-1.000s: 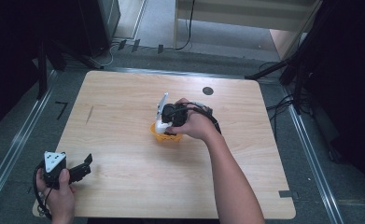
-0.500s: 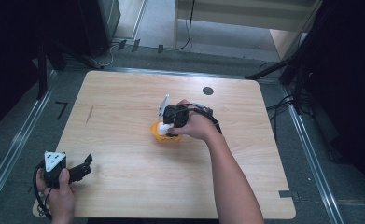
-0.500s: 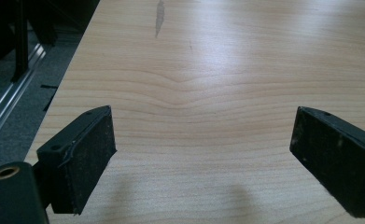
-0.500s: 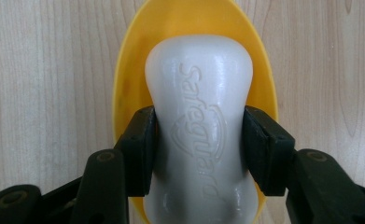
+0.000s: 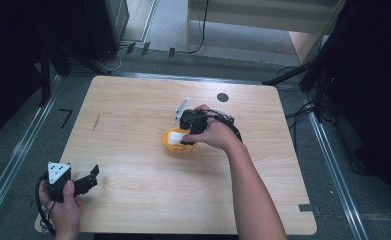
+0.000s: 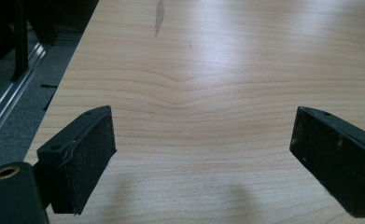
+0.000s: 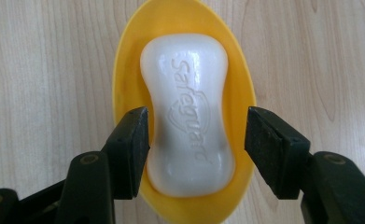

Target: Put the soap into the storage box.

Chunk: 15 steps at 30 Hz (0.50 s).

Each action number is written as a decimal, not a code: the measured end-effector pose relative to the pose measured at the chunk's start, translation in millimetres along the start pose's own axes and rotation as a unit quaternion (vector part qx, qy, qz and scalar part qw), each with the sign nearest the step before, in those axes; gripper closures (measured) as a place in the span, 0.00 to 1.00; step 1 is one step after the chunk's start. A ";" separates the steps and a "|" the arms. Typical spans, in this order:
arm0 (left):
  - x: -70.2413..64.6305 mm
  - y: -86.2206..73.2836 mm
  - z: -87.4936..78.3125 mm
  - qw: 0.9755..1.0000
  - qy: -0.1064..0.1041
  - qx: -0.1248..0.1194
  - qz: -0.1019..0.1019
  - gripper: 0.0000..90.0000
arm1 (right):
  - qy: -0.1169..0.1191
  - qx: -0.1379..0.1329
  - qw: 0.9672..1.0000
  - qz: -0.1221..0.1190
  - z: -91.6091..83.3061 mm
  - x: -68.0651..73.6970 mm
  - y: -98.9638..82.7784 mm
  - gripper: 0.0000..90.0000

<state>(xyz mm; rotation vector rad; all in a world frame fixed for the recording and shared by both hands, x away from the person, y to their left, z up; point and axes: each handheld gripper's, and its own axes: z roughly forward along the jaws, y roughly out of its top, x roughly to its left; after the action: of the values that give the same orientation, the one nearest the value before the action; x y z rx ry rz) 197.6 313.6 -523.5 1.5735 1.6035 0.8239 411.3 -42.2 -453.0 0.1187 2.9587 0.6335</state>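
In the high view, the oval yellow plastic dish [image 5: 175, 141] sat mid-worktop [image 5: 133, 125] under the right gripper [image 5: 189, 131]. The left gripper [image 6: 201, 154] view showed spread jaws over bare wood. In the right gripper view, jaws straddled the white moulded soap bar [image 7: 187, 112] — the left touching it, the right apart.

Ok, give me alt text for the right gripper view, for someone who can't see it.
A white soap bar embossed "Safeguard" lies in a yellow oval dish on a wooden table. The open right gripper straddles the bar, a gap showing at the right-hand jaw.
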 end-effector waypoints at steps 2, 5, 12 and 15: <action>0.0 0.0 0.0 1.000 0.000 0.000 -0.001 0.08 | -0.007 -0.008 1.000 0.008 -4.2 1.2 -4.6 0.44; 0.1 0.0 0.1 1.000 0.000 0.001 0.000 0.08 | -0.012 -0.025 0.999 0.021 -8.7 2.7 -13.0 0.43; -0.4 0.1 0.3 1.000 -0.001 0.002 0.002 0.08 | -0.024 -0.041 0.998 0.050 -18.8 4.8 -34.1 0.41; -0.4 0.2 0.3 1.000 0.000 0.003 0.002 0.08 | -0.026 -0.050 0.997 0.057 -23.2 4.6 -41.2 0.41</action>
<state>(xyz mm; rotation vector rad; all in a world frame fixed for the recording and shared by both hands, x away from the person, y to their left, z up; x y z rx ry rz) 198.0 313.2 -523.5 1.5821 1.6031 0.8218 401.6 -88.6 -449.4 0.2933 2.8802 0.7785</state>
